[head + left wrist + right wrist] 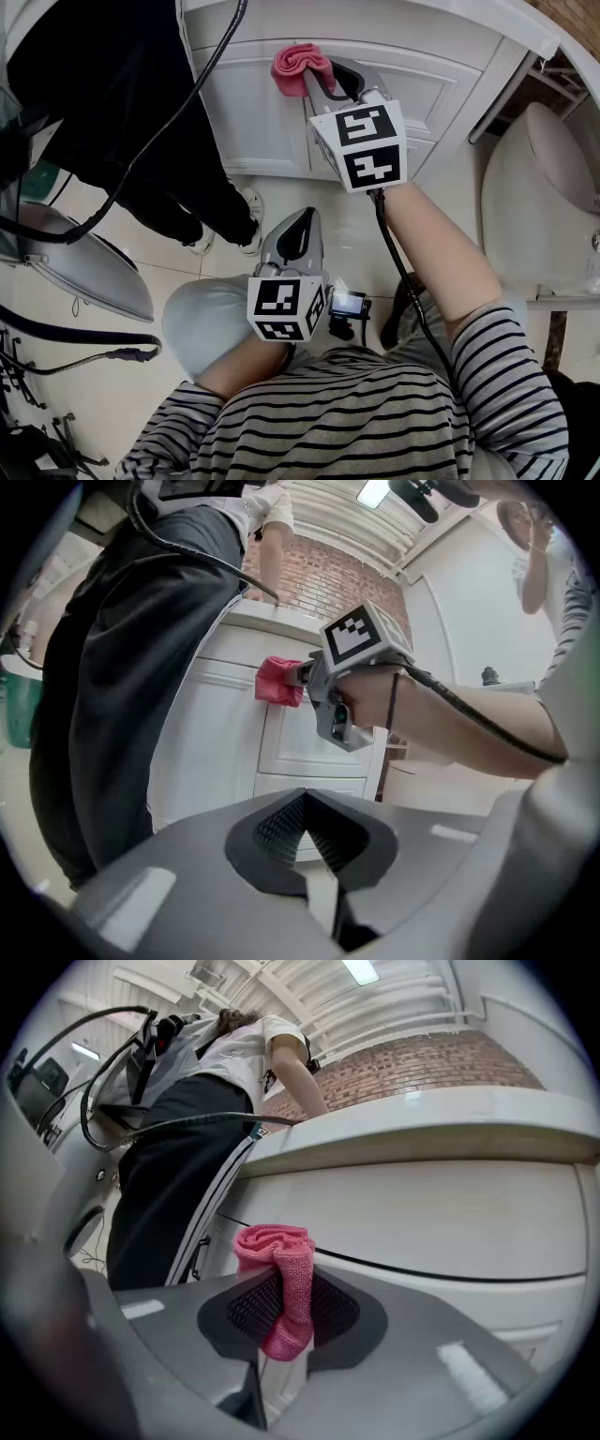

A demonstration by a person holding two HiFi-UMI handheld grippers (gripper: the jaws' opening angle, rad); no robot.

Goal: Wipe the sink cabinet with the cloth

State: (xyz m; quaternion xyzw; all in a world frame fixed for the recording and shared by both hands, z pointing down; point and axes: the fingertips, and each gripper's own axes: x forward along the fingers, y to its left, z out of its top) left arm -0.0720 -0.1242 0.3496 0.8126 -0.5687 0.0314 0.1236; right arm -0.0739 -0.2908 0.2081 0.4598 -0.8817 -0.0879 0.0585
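Right hand-held gripper point(281, 1314) is clamped tight on the pink cloth point(279, 1265), with the bunched end poking out past the jaws. In the head view it's up at twelve o'clock, at the top of the white sink cabinet point(253, 122) door. Left hand-held gripper point(306, 836) sits at six o'clock from it, jaws closed together and empty. A person in black trousers point(141, 141) stands at ten o'clock.

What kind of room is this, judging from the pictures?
Probably a bathroom: a white sink cabinet with panelled doors, what looks like a toilet beside it, and a glossy tiled floor.
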